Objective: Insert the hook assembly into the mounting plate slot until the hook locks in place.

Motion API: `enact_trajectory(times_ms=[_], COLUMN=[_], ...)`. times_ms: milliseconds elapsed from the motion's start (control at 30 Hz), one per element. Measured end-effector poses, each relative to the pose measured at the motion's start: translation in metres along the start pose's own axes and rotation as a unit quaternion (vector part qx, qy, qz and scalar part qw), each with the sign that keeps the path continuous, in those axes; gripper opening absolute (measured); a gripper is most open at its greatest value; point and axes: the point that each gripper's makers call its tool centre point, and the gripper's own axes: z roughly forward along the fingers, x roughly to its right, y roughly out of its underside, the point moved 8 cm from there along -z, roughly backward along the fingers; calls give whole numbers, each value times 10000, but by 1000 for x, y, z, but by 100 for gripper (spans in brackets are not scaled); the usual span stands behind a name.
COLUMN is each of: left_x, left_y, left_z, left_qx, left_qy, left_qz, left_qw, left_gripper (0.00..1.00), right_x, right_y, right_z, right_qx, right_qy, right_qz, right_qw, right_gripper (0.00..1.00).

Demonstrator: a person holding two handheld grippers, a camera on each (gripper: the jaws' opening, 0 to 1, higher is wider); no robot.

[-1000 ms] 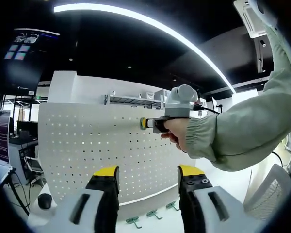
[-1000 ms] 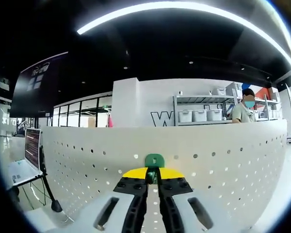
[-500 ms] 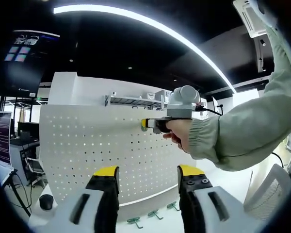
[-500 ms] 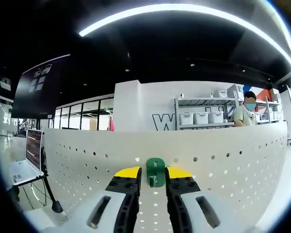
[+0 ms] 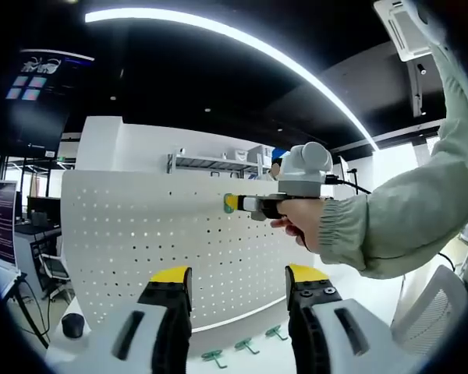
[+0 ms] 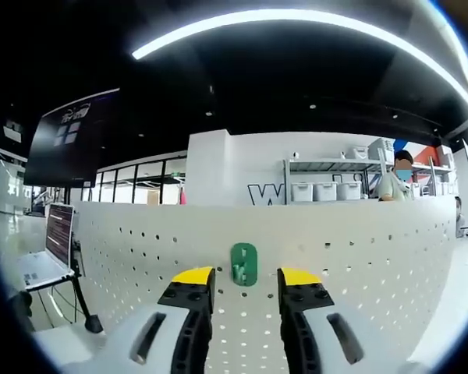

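Note:
A green hook hangs on the white perforated mounting plate, near its top edge. My right gripper stands open just in front of it, one jaw on each side, not touching it. In the left gripper view the same hook shows as a small green spot on the plate, with the right gripper held by a hand in a pale green sleeve close to its right. My left gripper is open and holds nothing, some way back from the plate.
Three spare green hooks lie on the white table below the plate. A laptop on a stand is at the left. Shelves with white bins and a person stand behind the plate.
My right gripper has opened and let go of the green hook, then drawn back a little; the hook stays on the plate. The left gripper has hardly moved.

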Motion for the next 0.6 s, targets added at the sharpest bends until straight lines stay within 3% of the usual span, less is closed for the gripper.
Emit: enact_trajectory(times_ms=[133,400,600], left_x=[2,7,10], left_y=[0,-1,-3], left_z=[0,0,0], left_qx=[5,9,21], left_qy=[8,49,76], left_qz=[-11,6,26], left_qw=[10000,10000,10000], left_gripper=[50,50,50], right_x=[7,18,22], right_y=[7,12,15], right_z=[-13,-39,-60], right_qx=[-234,-313,-464], right_qy=[16,-37,-337], right_qz=[104,84,16], right_qw=[9997,9995,9984], right_gripper=[42,44,46])
